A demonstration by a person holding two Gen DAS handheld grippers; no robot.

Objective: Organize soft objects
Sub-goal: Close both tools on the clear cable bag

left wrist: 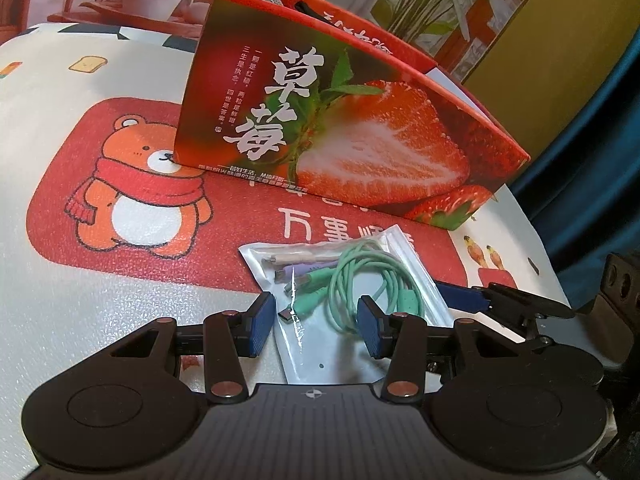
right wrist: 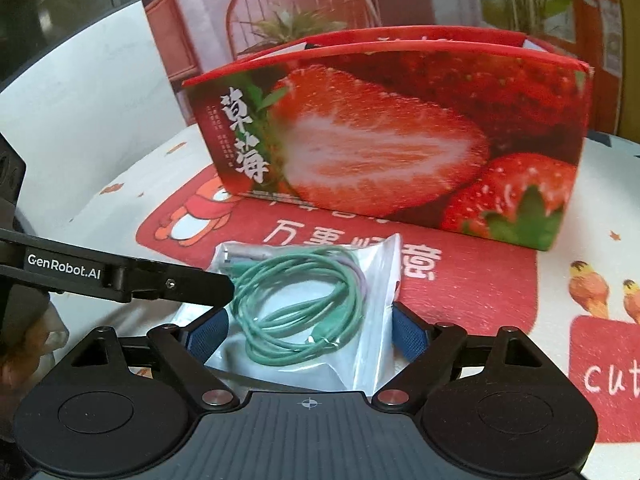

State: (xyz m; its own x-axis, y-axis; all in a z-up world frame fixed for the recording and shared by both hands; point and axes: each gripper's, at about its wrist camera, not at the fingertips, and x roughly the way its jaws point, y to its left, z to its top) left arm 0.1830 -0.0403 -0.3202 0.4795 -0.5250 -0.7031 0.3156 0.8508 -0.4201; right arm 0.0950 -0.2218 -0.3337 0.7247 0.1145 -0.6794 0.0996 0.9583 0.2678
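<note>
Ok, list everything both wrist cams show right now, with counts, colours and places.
bag: 1, clear zip plastic, flat on the mat, near side of the box, between both grippers' fingers
cables: coiled bundle inside the bag, green most visible, also purple; exact count unclear
box: 1, red with strawberry print, open top, upright on the mat behind the bag
mat: 1, white with red bear panel, covering the surface
backdrop: 1, printed chair and plants, behind the box
left gripper: 1, black with blue pads, open, straddling the bag's near end
right gripper: 1, black with blue pads, open, either side of the bag
</note>
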